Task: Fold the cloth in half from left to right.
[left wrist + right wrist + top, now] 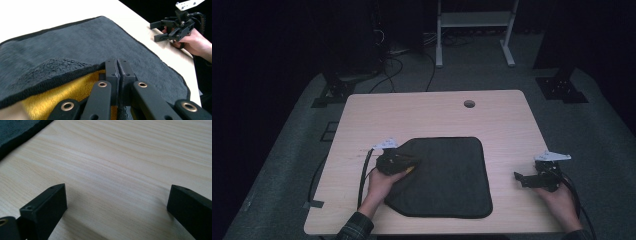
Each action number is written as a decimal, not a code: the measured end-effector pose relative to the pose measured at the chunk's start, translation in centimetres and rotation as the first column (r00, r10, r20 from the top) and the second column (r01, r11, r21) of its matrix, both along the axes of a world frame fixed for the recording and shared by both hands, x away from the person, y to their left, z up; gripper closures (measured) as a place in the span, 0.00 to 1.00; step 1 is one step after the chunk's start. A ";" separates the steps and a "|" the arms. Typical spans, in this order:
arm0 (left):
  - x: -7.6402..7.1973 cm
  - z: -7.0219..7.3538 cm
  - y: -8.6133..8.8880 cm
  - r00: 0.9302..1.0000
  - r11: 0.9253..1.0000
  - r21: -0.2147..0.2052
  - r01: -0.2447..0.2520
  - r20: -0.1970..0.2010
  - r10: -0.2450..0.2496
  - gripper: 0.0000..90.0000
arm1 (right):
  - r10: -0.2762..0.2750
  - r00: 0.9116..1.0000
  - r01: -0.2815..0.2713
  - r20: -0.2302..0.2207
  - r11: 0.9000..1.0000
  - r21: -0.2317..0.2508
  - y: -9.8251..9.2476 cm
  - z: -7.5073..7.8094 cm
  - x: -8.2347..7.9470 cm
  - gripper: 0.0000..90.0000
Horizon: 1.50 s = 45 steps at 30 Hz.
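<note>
While a person's forearms enter from the near edge of a pale wooden table (507,125), the left gripper (404,162) sits at the left edge of a dark grey towel (447,175) and pinches it: seen from the left gripper view, its two black jaws stand pressed together on the towel's black-bound hem (75,73), clenched on the cloth (no gap shows between them). That corner is lifted and turned back, baring a yellow underside (62,97) beneath the grey pile. The left hand (379,185) grips the tool from behind, a plaid sleeve (357,227) at the wrist, and a black cable (363,175) trails off toward the near left of the table.

Across the towel, well apart from it, the right gripper (524,179) rests low over bare wood near the table's right edge, held by the right hand (559,197); its jaws stand wide and released, with nothing but wood grain between them in the right gripper view, where the towel's edge (17,132) shows at the upper left. A grey three-cornered plate (552,156) tops it.

The rest of the towel lies flat, roughly at the table's centre and toward the near side. Farther back, a round cable hole (469,104) pierces the tabletop. Beyond the table, on grey carpet, stand a white metal frame (474,30) and loose cables (397,65) in a dim room.
</note>
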<state>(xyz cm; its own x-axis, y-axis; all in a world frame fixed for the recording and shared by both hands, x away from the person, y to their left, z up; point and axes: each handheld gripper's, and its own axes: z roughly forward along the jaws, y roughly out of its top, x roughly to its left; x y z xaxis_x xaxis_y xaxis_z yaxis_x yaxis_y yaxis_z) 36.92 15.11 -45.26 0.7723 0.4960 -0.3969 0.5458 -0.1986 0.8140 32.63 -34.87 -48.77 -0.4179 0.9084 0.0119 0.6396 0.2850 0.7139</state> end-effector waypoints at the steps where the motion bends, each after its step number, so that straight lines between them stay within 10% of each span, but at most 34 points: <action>1: 0.1 0.0 -0.4 1.000 1.000 0.002 0.010 -0.002 -0.010 0.97 | 0.000 1.000 0.000 0.000 1.000 0.000 0.0 0.0 0.0 0.02; 45: 3.0 0.1 -13.0 0.977 0.977 -0.018 0.214 0.000 -0.214 0.97 | 0.003 1.000 -0.003 0.000 1.000 -0.001 0.0 0.0 0.0 0.02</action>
